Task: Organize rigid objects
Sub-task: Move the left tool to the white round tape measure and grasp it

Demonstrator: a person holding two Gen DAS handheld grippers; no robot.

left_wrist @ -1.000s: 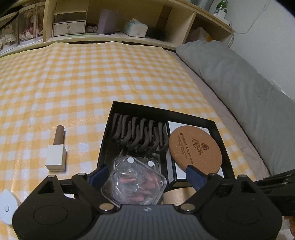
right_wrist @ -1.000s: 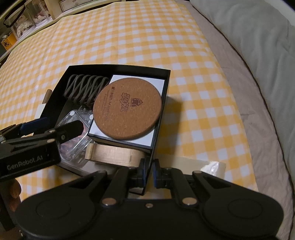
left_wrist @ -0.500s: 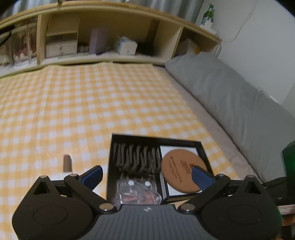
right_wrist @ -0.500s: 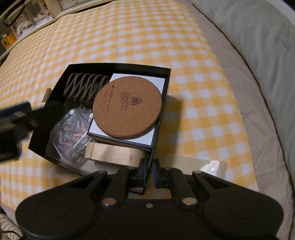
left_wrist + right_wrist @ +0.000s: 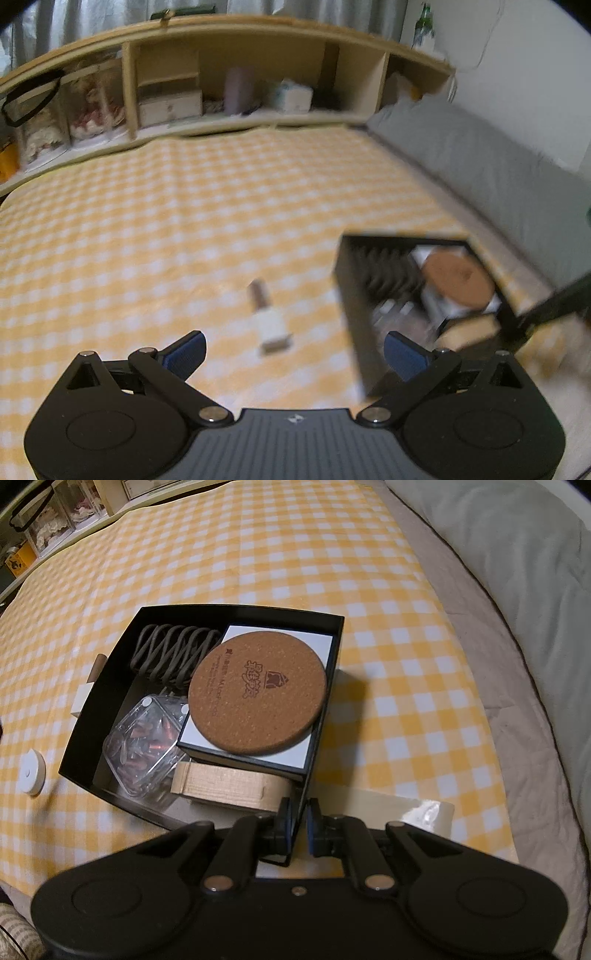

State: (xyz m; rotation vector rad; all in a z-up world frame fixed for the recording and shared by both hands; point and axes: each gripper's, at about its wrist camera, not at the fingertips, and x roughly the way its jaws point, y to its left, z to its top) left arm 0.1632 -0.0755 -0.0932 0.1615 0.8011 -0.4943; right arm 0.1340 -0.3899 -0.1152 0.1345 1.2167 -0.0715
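Note:
A black box (image 5: pixel 85 738) sits on the yellow checked cloth. It holds a cork coaster (image 5: pixel 258 690) on a white box (image 5: pixel 317 642), a grey hair claw (image 5: pixel 173 653), a clear case of reddish pieces (image 5: pixel 144 746) and a tan tape roll (image 5: pixel 229 786). My right gripper (image 5: pixel 299 812) is shut on the box's near corner wall. My left gripper (image 5: pixel 295 350) is open and empty. It hovers left of the box (image 5: pixel 354 306), and a white bottle with a brown cap (image 5: pixel 267 317) lies just ahead between its fingers. That view is blurred by motion. The bottle (image 5: pixel 83 698) peeks out behind the box's left wall.
A small white round object (image 5: pixel 33 775) lies left of the box. A pale tape roll (image 5: pixel 428 812) lies by my right fingers. A grey pillow (image 5: pixel 480 166) runs along the right, and a wooden shelf (image 5: pixel 236 92) with boxes stands at the back.
My left gripper let go of the clear case inside the box, opened wide, then drew back and swung left toward the bottle. My right gripper kept its hold on the box.

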